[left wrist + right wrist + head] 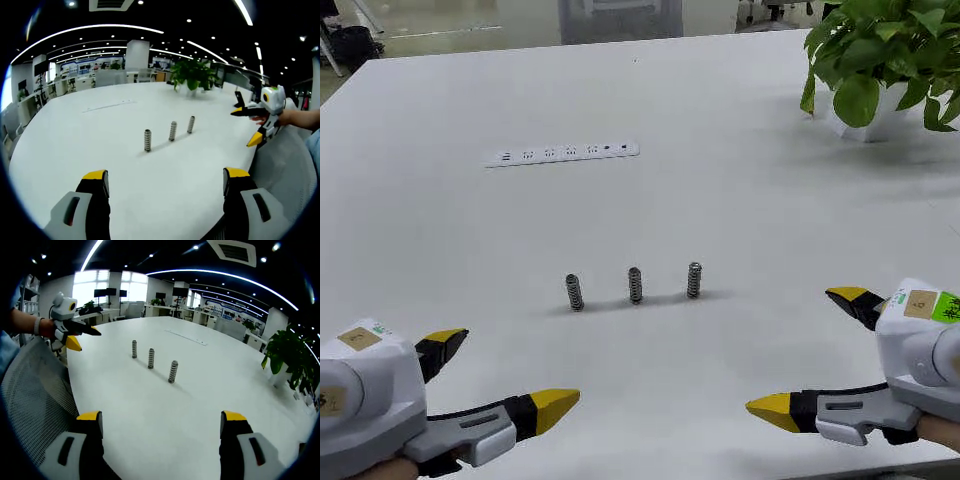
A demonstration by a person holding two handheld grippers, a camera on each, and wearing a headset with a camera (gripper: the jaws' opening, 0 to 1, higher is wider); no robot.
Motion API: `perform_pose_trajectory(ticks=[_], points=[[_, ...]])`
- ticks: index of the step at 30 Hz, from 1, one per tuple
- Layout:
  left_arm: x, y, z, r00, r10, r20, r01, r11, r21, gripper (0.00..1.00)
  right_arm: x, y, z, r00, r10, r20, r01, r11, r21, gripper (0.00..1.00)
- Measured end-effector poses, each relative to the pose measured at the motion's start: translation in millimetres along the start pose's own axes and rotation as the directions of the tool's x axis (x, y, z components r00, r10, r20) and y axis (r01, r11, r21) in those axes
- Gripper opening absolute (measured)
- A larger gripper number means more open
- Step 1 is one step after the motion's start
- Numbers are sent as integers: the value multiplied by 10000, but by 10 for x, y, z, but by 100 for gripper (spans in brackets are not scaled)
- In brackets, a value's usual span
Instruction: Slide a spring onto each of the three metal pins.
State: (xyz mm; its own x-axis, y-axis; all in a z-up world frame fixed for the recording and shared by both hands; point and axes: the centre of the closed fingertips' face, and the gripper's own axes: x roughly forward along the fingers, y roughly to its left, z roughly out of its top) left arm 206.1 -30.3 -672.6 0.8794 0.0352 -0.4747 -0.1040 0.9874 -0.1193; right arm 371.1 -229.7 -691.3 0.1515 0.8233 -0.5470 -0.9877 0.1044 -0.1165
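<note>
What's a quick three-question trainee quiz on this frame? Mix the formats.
1. True or false: the left gripper is shut on a spring.
2. How many springs stand upright in the row on the table? A) two B) three C) four
3. Fill in: in the head view, beyond the springs, a white ____ lies flat on the table.
Key: 1 false, its jaws are open and empty. 2 B. 3 power strip.
</note>
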Motion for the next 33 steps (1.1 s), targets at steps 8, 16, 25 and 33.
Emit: perform_pose_trajectory(ticks=[8, 16, 25, 33], points=[[3, -8, -20, 10000, -39, 53, 39, 10000, -37, 96, 18, 47, -13, 9999, 116, -88, -116, 9999, -3, 99], [10, -47, -23, 9999, -122, 80, 121, 9999, 109, 96, 13, 14, -57, 9999, 22, -145, -21, 10000, 57, 99], [37, -119, -79, 9990, -437, -119, 441, 9985, 328, 96, -14, -24, -61, 9997, -217, -139, 219, 9997, 140, 98], [5, -47, -84, 9994, -338, 57, 337, 9993, 174, 95, -11, -33, -58, 9996, -251, -142, 254, 9996, 149, 97]])
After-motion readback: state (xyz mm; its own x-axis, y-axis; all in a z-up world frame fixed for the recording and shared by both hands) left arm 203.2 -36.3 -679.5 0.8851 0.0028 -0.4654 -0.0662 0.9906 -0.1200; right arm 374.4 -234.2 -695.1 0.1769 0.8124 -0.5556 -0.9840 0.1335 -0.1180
